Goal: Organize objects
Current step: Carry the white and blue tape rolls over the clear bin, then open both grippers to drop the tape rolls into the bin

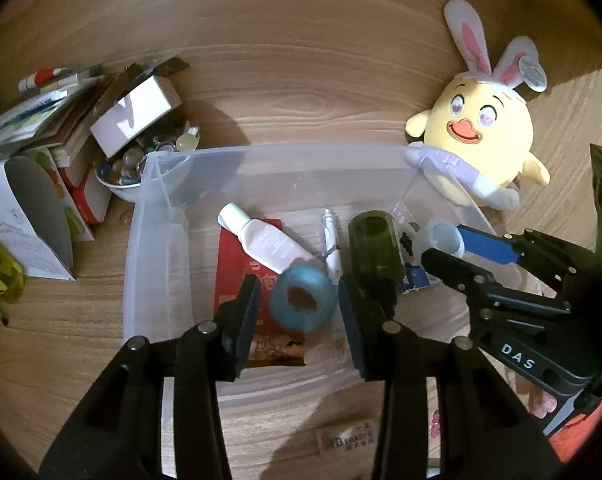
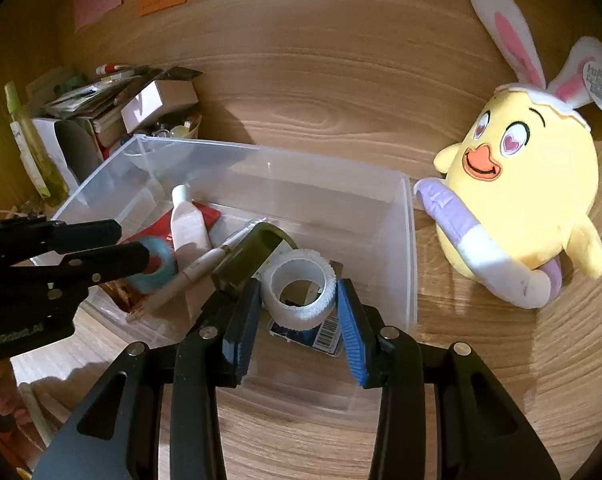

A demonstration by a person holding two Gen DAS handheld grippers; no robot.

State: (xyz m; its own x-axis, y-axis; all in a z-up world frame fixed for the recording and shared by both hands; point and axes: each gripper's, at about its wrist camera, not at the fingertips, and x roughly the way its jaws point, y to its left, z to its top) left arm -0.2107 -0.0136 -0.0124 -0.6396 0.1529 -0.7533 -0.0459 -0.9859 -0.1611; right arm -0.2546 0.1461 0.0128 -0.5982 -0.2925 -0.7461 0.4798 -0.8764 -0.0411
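A clear plastic box (image 1: pixel 261 152) stands on the wooden desk. Inside lie a white tube (image 1: pixel 265 240), a red packet (image 1: pixel 233 264), a white pen (image 1: pixel 331 244) and a dark green roll (image 1: pixel 375 248). My left gripper (image 1: pixel 299 284) hangs over the box with a blue tape ring (image 1: pixel 303 304) between its jaws. A gap shows beside the left pad, so it is open. In the right wrist view my right gripper (image 2: pixel 299 286) is shut on a white tape roll (image 2: pixel 299 292), low inside the box (image 2: pixel 409 240) above a barcoded card (image 2: pixel 325 336).
A yellow plush chick (image 2: pixel 521 200) with rabbit ears leans by the box's right wall. Left of the box are stacked books, a white carton (image 1: pixel 137 112), a bowl of beads (image 1: pixel 121 176) and a green bottle (image 2: pixel 29 148). Paper notes hang on the back wall.
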